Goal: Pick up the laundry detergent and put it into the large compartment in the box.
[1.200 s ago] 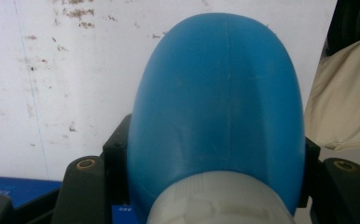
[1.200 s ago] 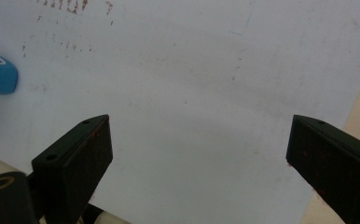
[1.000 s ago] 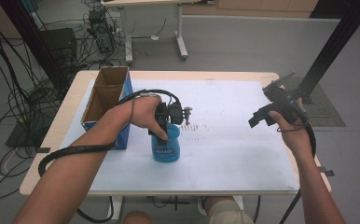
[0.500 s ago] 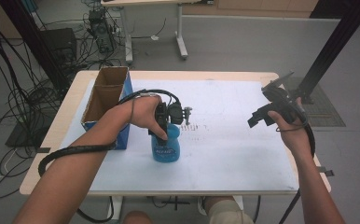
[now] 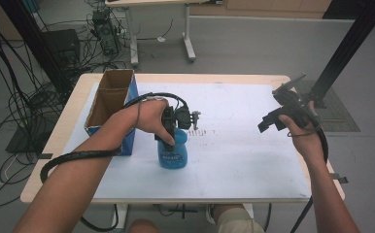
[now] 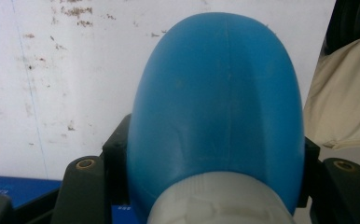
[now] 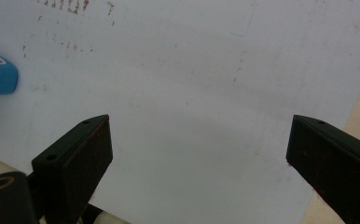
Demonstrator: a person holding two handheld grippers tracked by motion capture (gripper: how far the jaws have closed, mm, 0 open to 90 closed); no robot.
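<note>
Nothing has moved: my left gripper (image 5: pixel 168 127) stays clamped on the blue bottle (image 5: pixel 173 152); my right gripper (image 5: pixel 279 116) hovers, jaws apart

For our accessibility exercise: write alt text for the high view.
A person's left hand-held gripper grips the top of a blue bottle standing on a white table. The right hand-held gripper hovers open; a cardboard box stands left.
</note>
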